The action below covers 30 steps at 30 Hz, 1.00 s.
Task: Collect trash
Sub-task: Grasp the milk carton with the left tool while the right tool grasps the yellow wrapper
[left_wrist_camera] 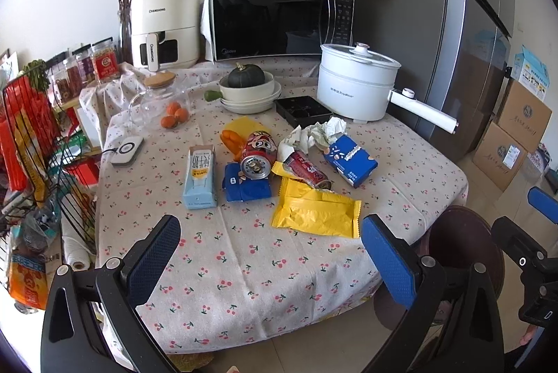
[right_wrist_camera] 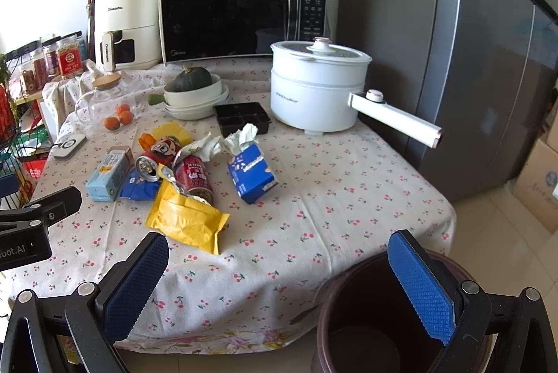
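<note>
While both grippers, left and right, are held wide open with nothing gripped, the trash pile is seen mid-table, and the brown bin is parked below the table's near-right corner

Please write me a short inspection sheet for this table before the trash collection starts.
Surface: table under a cherry-print cloth.
Job's things: yellow wrapper, two red cans, blue carton, pale blue carton, crumpled paper heaped mid-table; brown bin stands open at the table's edge.
Clutter: white pot, stacked bowls, oranges.
Grippers: left gripper and right gripper open, holding nothing.
Cables: nothing seen.
Surroundings: microwave, fridge, cardboard boxes.
</note>
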Motion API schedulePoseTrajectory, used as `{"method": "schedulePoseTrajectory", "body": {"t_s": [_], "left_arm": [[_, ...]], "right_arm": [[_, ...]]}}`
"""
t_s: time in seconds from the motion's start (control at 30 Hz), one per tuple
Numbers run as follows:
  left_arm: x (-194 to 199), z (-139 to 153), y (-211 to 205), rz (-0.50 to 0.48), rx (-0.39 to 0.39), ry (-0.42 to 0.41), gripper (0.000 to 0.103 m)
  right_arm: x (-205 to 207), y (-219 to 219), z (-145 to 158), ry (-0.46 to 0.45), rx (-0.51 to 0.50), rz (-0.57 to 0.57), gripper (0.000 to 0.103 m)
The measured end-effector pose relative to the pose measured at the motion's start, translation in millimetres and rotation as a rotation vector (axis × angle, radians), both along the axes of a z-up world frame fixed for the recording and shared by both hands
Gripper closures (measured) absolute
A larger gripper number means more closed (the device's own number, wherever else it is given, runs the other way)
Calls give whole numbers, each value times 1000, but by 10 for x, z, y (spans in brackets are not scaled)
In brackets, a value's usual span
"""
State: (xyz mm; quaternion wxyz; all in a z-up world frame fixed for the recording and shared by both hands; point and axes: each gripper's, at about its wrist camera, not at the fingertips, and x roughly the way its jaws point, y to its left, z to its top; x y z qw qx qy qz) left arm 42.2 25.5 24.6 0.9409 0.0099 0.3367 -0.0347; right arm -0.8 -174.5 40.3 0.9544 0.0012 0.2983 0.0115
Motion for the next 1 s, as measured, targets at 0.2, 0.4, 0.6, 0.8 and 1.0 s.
{"method": "schedulePoseTrajectory", "body": {"t_s": [0.2, 0.4, 0.6, 0.8, 1.0], "left_arm": [[257, 36, 61, -22, 73, 23, 0], [644, -104, 396, -6, 102, 125, 0], [1179, -431, 759, -1, 154, 270, 0], [1669, -983, 1101, 19, 34, 420, 0], [2122, -1210, 1218, 57, -56, 460, 0]], "right_arm": [[285, 47, 101, 52, 64, 57, 0], [683, 73, 115, 134, 102, 90, 0], [1134, 18, -134, 260, 122, 84, 0], [1448, -51, -730, 465, 183, 81, 0], [1701, -38, -928, 521, 211, 78, 0]]}}
